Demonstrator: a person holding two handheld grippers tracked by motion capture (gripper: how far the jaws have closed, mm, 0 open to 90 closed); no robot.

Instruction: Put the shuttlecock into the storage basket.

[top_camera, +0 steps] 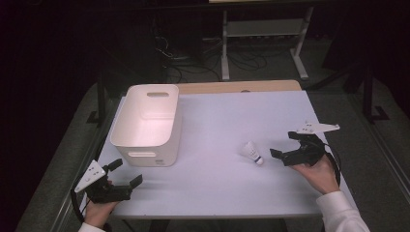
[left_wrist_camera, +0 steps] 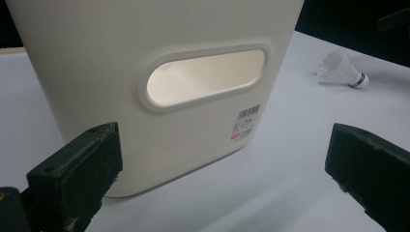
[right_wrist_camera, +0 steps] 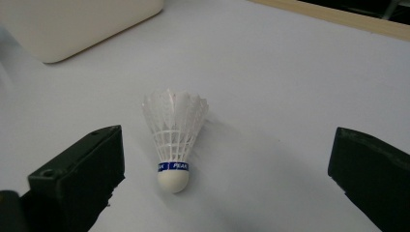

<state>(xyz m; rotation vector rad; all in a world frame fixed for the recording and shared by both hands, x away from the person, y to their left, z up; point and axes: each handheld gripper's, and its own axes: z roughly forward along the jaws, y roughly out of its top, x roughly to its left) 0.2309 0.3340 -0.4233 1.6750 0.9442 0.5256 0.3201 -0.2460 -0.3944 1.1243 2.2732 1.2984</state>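
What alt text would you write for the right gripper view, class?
A white shuttlecock lies on the white table, cork end nearest, between the right gripper's two open black jaws. A white bin stands at the far left.

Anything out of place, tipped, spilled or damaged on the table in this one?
Nothing stands out. The white bin stands upright and looks intact. The shuttlecock lies on its side on the table, feathers unbroken as far as I can see. Both the left gripper and the right gripper are open, touching nothing.
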